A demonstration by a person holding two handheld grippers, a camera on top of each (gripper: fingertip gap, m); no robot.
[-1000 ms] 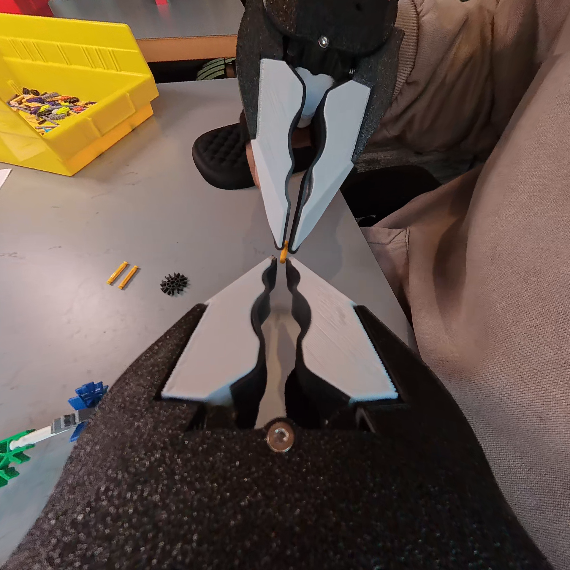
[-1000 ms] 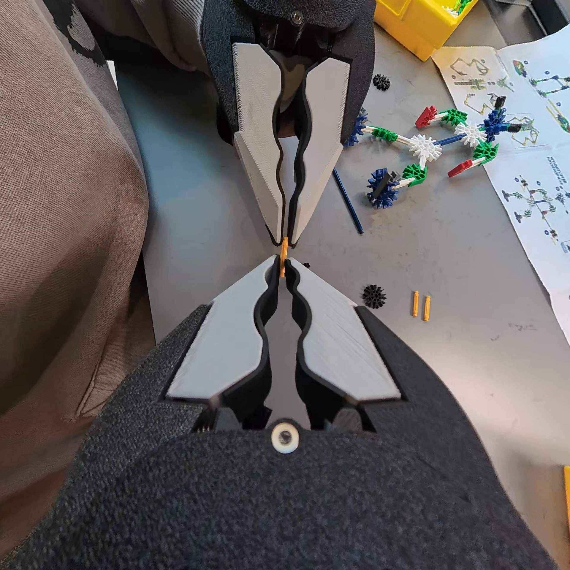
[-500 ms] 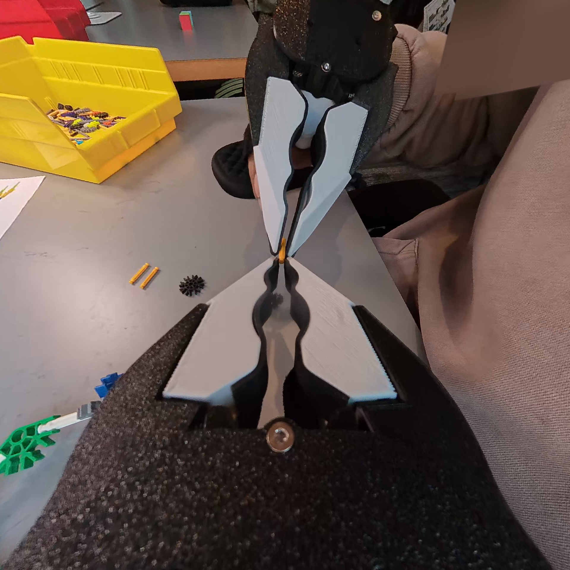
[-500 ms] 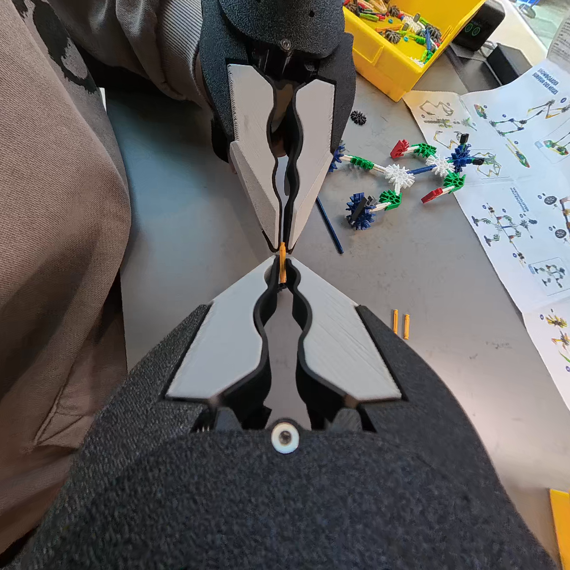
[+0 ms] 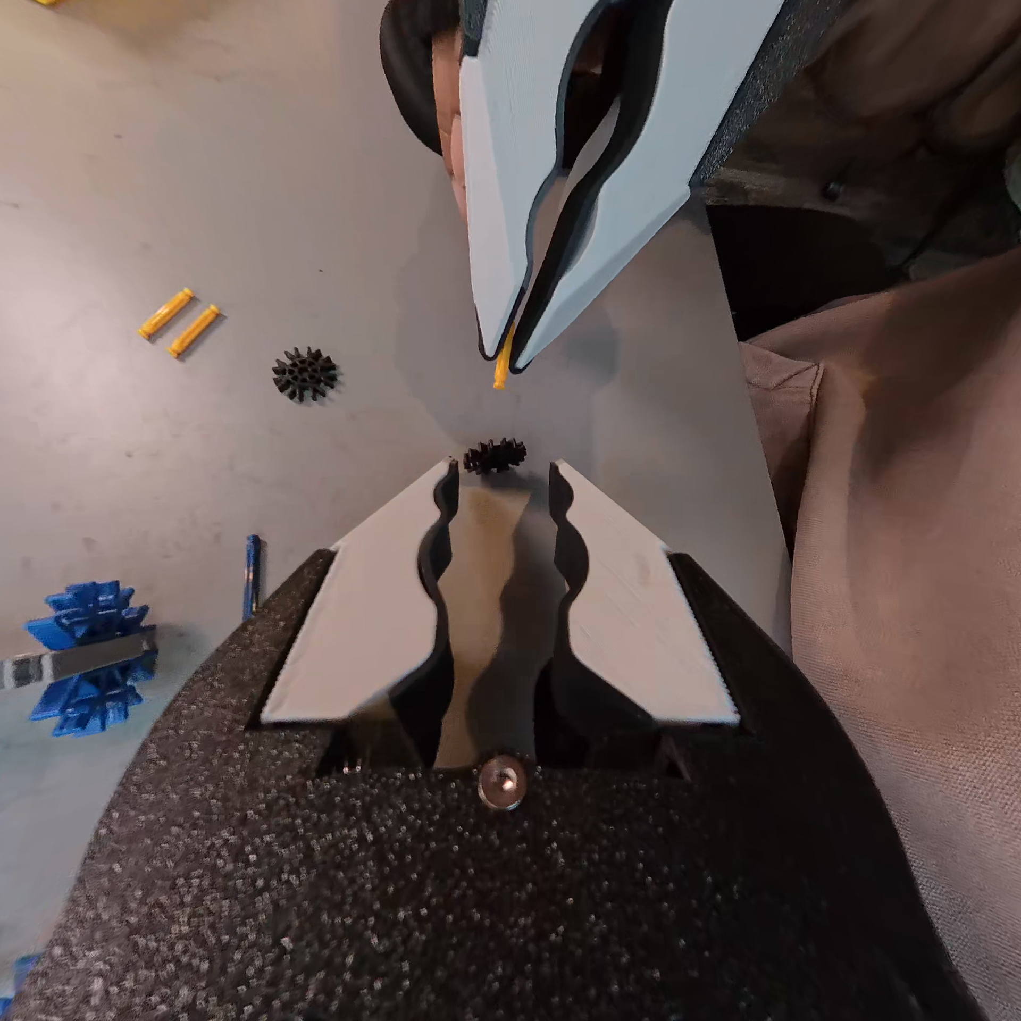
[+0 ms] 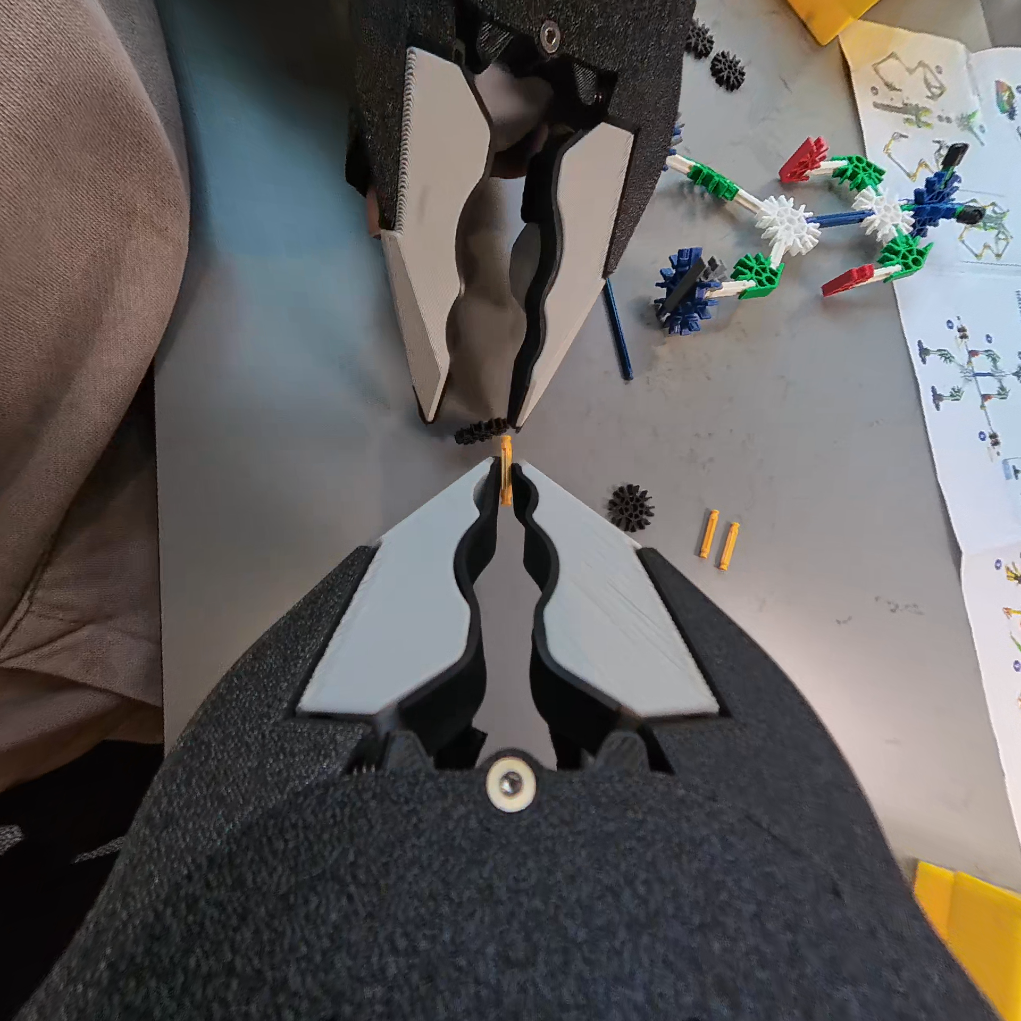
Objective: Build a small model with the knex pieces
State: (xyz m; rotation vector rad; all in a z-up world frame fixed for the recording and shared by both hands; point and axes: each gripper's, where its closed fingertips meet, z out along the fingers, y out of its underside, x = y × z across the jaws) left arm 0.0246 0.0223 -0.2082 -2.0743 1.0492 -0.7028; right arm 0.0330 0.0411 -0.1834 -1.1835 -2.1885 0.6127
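Yellow rod clamped in right gripper | left gripper apart over black connector

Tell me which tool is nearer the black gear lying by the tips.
Left. The left tool is open with the black gear just beyond its tips. The right tool, shut on a yellow rod, sits slightly farther off.

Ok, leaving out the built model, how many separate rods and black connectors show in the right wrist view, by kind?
Short yellow plastic rods: 3, one held in the right gripper
Black toothed round plastic connectors: 4
Long dark blue plastic rod: 1
Total: 8
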